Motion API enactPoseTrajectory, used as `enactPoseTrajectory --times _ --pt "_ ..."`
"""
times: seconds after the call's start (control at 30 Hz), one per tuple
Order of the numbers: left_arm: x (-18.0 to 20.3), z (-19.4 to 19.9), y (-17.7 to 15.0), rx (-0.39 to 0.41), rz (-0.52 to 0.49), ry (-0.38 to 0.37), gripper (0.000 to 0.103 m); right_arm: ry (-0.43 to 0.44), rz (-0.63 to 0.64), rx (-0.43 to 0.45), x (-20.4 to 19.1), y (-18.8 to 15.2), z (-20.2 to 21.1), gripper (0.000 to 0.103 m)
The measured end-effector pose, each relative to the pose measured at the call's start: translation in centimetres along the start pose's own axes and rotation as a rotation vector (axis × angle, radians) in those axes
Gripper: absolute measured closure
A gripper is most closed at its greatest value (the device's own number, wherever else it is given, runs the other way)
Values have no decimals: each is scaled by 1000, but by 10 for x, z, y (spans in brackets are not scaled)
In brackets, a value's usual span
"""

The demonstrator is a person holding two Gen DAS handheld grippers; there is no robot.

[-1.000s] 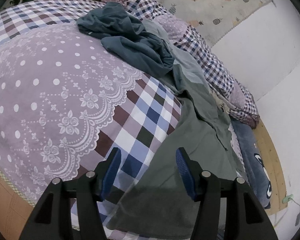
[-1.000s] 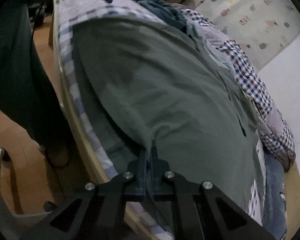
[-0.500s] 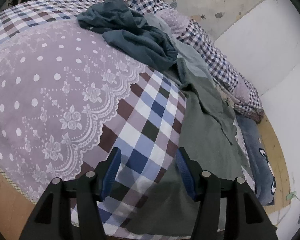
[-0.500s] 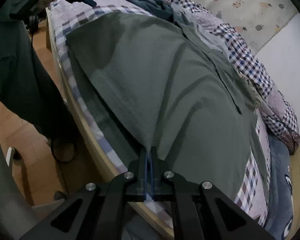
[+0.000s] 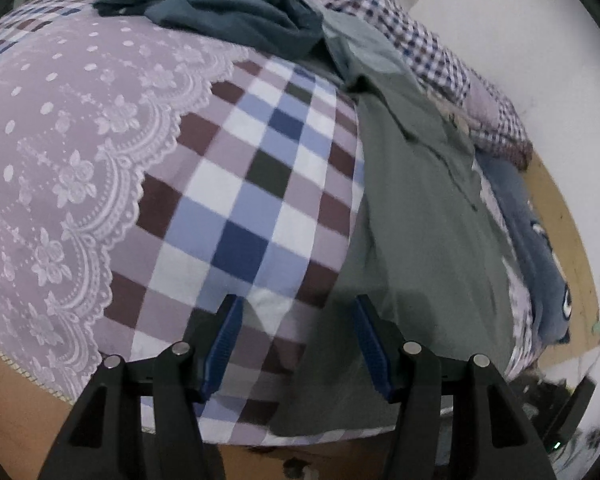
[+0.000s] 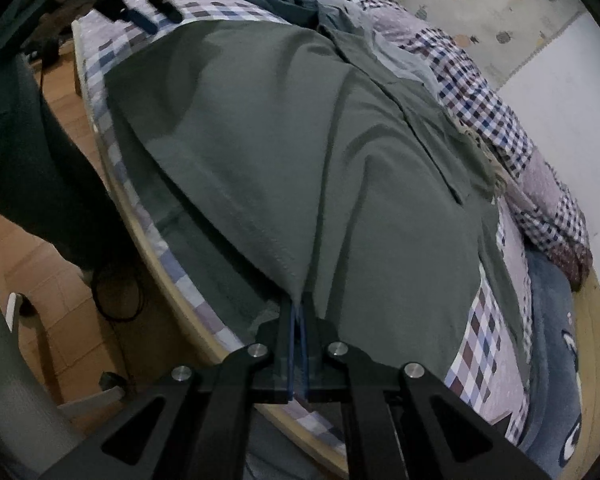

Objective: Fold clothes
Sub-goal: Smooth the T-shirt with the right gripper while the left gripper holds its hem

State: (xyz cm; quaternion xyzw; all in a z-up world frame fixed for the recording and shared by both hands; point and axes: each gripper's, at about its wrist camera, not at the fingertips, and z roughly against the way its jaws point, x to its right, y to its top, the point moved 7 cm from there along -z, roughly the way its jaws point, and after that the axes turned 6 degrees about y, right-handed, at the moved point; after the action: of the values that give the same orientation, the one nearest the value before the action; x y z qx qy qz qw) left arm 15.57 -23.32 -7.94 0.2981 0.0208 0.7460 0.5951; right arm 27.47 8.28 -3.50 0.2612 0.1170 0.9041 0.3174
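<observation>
Right gripper (image 6: 298, 304) is clamped on the near hem corner of the grey-green shirt (image 6: 300, 140), pulling a ridge of cloth taut toward the camera. Left gripper (image 5: 296, 328) stands part open with nothing between its blue pads; below them lie the checked bedspread (image 5: 240, 184) and the shirt's left edge, which passes just inside the right pad.

That shirt lies flat along the near edge of the bed, its long axis running from the pinched hem away toward the far side, where its collar end meets a crumpled pile of dark blue clothes (image 5: 228, 4). The free hem corner sits at the bed's near edge, right under the left gripper, so that hand is plainly the nearer one to take it; I judge it needs only to drop and close on the edge.

No brand, label or legible writing shows. A blue fabric with what seems an eye print (image 6: 556, 340) lies at the bed's right edge.
</observation>
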Motion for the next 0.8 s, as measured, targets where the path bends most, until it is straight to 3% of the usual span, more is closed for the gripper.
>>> enactPoseTrajectory --times 0.2,0.43,0.6,0.63,0.7,0.77,0.8 --pt "10 -10 -18 -68 -103 41 42 6 -30 8 7 0 5 103" --pt "25 -16 -46 -150 -212 39 42 9 -45 32 7 2 12 103" --pt "24 -17 -53 -179 -227 52 43 21 -57 51 7 6 17 103" --pt "22 -16 -53 -180 -222 56 47 22 -54 53 6 7 17 103" --pt "20 -15 -55 -182 -214 66 87 25 -50 56 3 8 18 103" --pt "23 -14 -57 -182 -234 87 100 29 -47 56 2 8 18 103" --pt "25 -14 -59 -182 -244 97 101 31 -46 55 1 7 18 103"
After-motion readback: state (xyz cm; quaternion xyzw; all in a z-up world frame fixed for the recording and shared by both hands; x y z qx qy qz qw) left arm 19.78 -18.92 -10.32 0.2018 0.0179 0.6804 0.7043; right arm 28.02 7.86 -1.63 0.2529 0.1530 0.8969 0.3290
